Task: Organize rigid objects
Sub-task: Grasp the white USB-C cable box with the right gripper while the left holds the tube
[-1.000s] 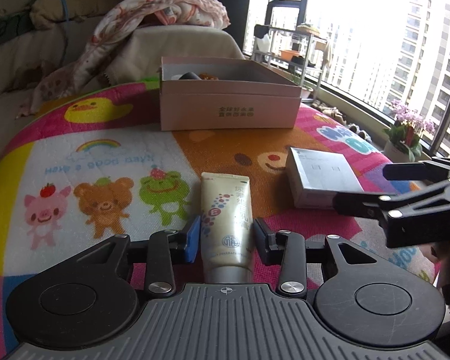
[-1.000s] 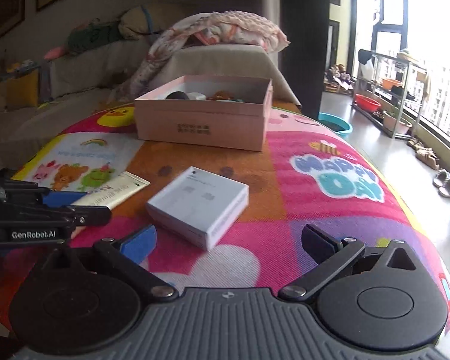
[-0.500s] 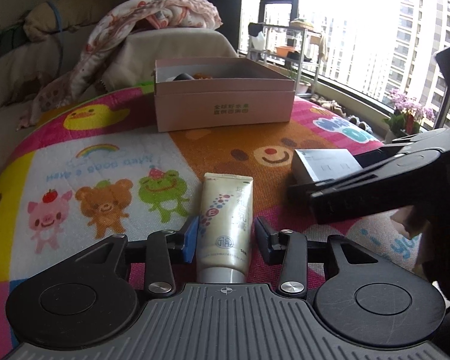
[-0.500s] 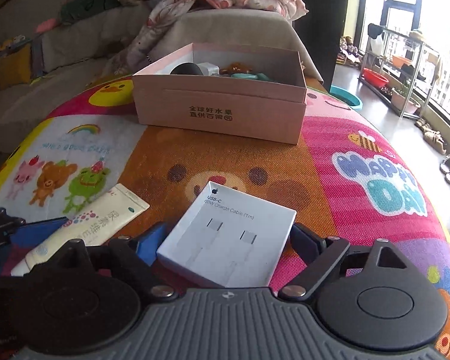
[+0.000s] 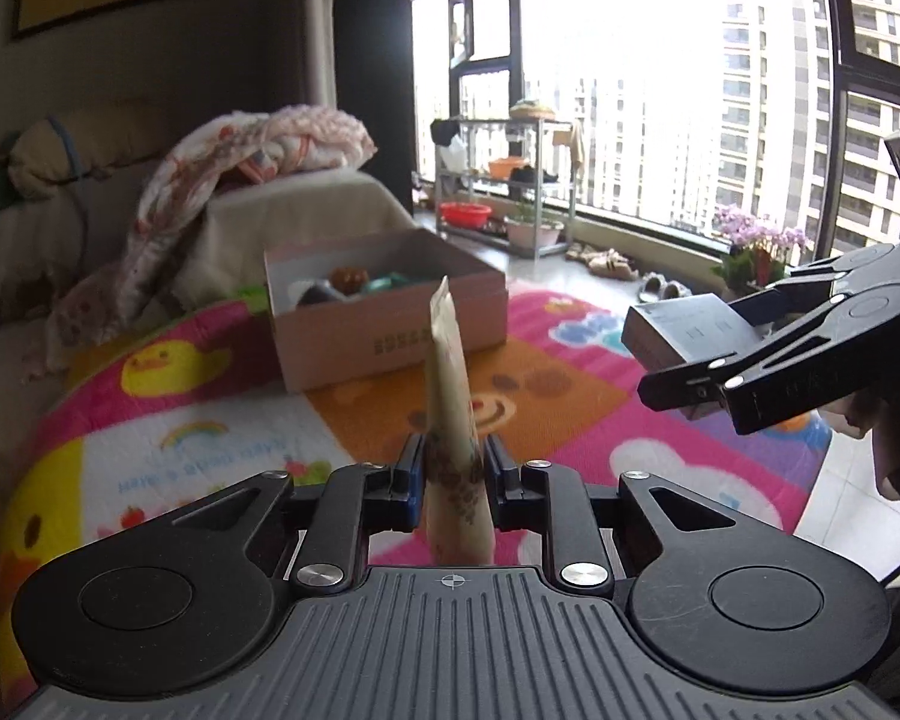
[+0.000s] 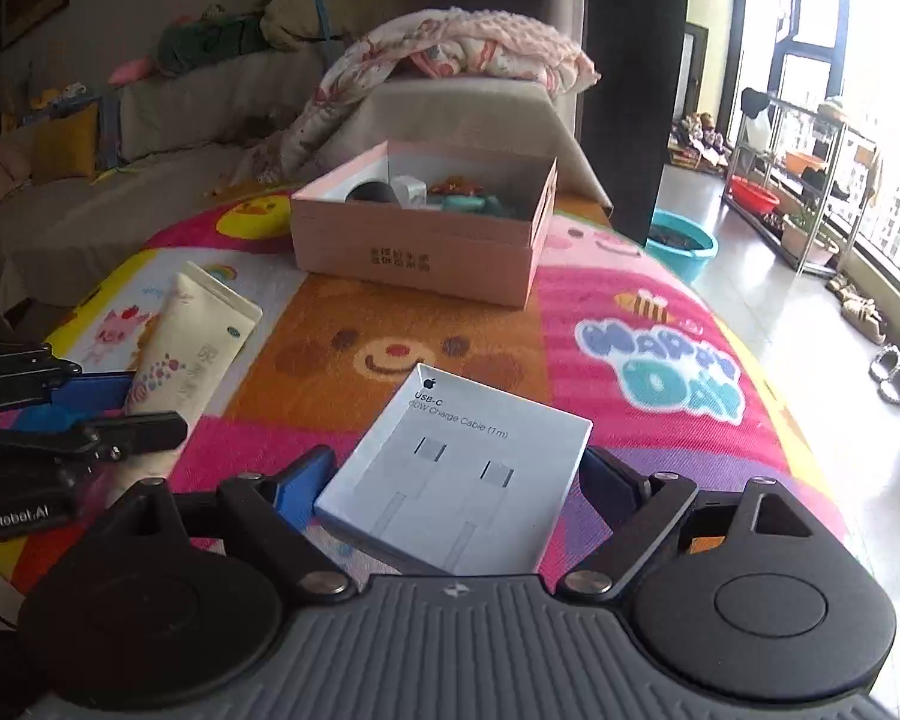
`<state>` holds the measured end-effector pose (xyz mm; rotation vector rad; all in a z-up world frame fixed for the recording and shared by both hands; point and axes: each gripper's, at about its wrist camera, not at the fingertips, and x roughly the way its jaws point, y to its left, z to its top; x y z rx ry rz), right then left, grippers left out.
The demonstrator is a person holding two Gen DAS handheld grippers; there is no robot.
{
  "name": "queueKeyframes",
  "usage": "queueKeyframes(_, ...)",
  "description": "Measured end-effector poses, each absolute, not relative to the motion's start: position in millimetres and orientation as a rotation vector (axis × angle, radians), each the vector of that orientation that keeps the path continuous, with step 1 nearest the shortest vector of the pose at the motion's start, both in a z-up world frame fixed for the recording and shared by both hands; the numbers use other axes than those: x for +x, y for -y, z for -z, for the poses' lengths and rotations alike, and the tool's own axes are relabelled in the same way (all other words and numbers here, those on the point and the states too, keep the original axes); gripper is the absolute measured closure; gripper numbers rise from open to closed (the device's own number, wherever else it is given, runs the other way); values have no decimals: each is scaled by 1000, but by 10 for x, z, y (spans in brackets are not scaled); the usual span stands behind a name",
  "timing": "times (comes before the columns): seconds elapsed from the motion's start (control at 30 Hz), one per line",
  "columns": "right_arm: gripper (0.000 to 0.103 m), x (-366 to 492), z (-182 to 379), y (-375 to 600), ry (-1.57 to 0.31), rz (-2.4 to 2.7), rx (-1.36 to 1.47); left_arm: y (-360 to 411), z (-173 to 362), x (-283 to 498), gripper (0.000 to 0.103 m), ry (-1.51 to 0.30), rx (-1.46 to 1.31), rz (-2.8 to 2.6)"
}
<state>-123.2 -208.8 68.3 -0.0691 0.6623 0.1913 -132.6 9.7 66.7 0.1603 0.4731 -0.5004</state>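
My left gripper point(image 5: 450, 468) is shut on a cream tube point(image 5: 450, 396) and holds it edge-up above the colourful mat point(image 5: 210, 420); the tube also shows in the right wrist view point(image 6: 192, 342). My right gripper point(image 6: 456, 474) is shut on a white USB-C cable box point(image 6: 462, 474), lifted off the mat; in the left wrist view the box point(image 5: 684, 330) sits in the right gripper at the right. An open pink cardboard box point(image 6: 426, 252) with several small items stands at the mat's far side, also in the left wrist view point(image 5: 384, 312).
A sofa with a crumpled blanket point(image 6: 450, 54) lies behind the pink box. A teal basin point(image 6: 684, 246) sits on the floor to the right. A metal rack point(image 5: 510, 180) and potted flowers point(image 5: 756, 246) stand by the window.
Both grippers have closed on their objects and lifted them off the mat. The tube has turned on edge in the left gripper. The white box now hangs in the right gripper.
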Motion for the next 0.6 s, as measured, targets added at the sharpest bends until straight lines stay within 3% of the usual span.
queueKeyframes(0.27,15,-1215,-1096,2068,-527,-189,-83,-163,-1051,-1187,80,-379,137,504)
queueKeyframes(0.6,15,-1131,-504,1766,-608,-194,-168,-342,-392,-1060,79,-553,46,467)
